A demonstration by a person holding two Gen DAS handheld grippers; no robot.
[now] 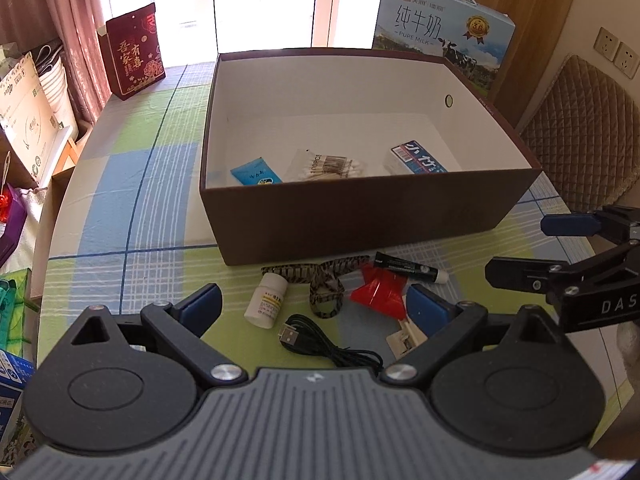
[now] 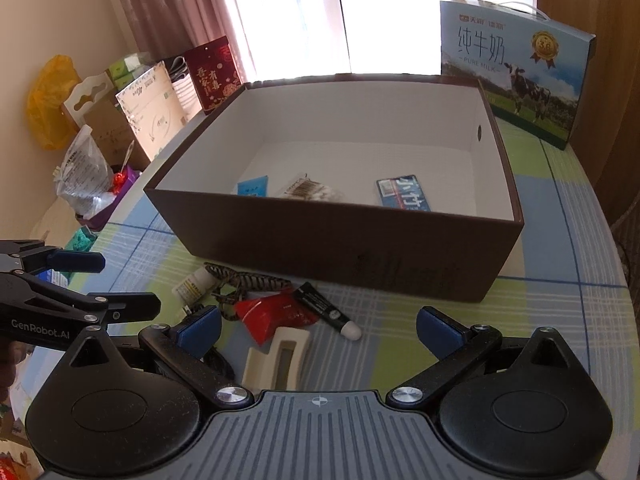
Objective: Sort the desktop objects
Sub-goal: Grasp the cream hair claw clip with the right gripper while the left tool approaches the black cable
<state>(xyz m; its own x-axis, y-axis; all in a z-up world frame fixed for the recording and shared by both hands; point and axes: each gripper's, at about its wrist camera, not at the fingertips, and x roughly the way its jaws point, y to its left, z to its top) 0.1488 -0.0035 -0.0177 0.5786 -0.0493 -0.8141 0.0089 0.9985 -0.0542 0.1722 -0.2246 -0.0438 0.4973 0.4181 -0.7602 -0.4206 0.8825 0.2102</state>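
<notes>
Nearest the left gripper (image 1: 316, 304), whose fingers are standing spread wide with nothing between them, a black USB cable (image 1: 332, 346) is lying loose on the checked cloth of the desk (image 1: 132, 216) by its near edge. Just past it, a white pill bottle (image 1: 266, 300) is lying on its side, its long axis running away from the fingers and slightly leftward, cap toward the box. I judge the bottle the easiest next pick for this hand, since it is sitting almost straight ahead between the pads and the wide opening would span its width.

The right gripper (image 2: 318, 330) is also hovering open and empty, level with the left one and beside it. A cream plastic holder (image 2: 278, 358) is lying directly between its fingers, with a red packet (image 2: 274, 312) just beyond and a black tube (image 2: 328, 310) angled from upper left to lower right, white cap nearest the desk's right side. A patterned strap (image 1: 320, 280) is curling between bottle and packet, touching both, so lifting either may drag it.

Farther on, the brown box (image 1: 360, 216) is standing open toward the desk's far edge. Inside, along its near wall, a blue sachet (image 1: 256, 172), a pack of cotton swabs (image 1: 328, 165) and a blue-and-white carton (image 1: 418, 160) are already lying apart from one another.
</notes>
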